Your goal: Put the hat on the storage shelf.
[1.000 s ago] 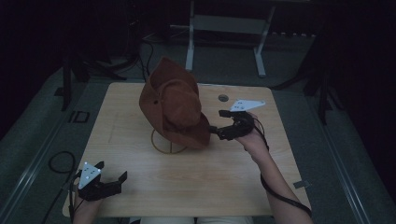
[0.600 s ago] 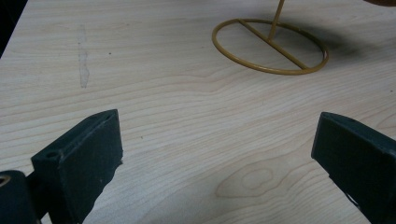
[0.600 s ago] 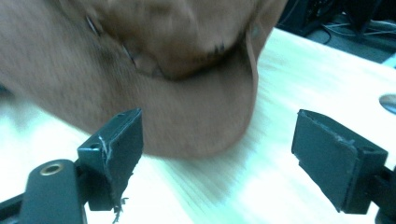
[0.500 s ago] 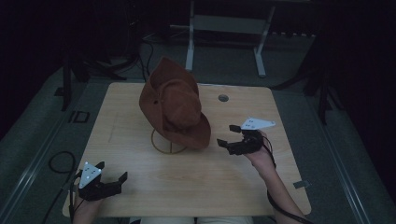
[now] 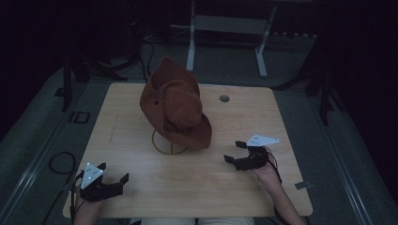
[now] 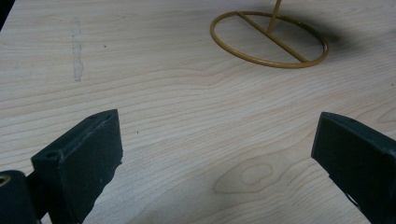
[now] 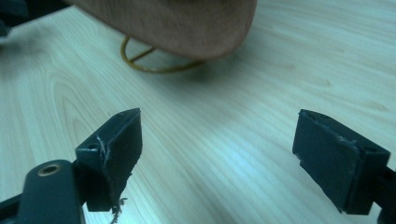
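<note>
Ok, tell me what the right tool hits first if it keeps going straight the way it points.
Probably the brown hat's brim, overhanging the yellow wire stand. The right tool is open, with bare table before it; depth is uncertain.

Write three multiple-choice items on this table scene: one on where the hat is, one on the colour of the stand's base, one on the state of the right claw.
1. Where is the hat?
A. Flat on the table
B. Perched on the wire stand
C. Held in the left claw

2. What colour is the stand's ring base?
A. Yellow-gold
B. Blue
C. White

3. What is the state of the right claw?
A. Shut on the hat's brim
B. Shut on nothing
C. Open, holding nothing

Answers:
1. B, since the hat sits tilted above the ring base on the table.
2. A, as the left gripper view shows a yellow-gold ring with a crossbar.
3. C, because the right gripper view shows its jaws wide apart with bare wood between them.
</note>
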